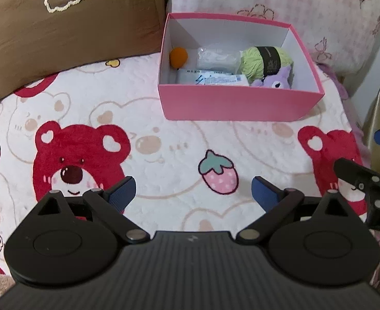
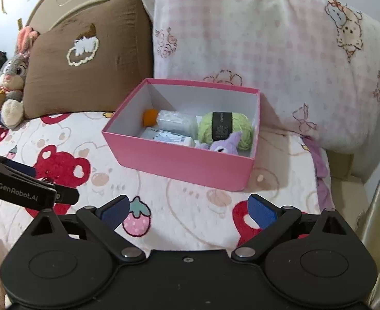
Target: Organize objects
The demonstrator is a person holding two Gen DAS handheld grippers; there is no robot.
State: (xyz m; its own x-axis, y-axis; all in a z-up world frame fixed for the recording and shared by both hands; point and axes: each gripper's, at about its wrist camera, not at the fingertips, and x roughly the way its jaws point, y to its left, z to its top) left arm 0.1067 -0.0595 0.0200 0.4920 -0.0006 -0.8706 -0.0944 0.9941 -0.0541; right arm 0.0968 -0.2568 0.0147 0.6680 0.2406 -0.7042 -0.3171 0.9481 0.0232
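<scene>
Bear-print blanket covers bed. Pink box sits on it at far side, in front of 2 pillows; holds green yarn skein, tissue pack, purple plush, orange ball. Left gripper, right gripper: jaws spread wide, nothing between, both near of box.
</scene>
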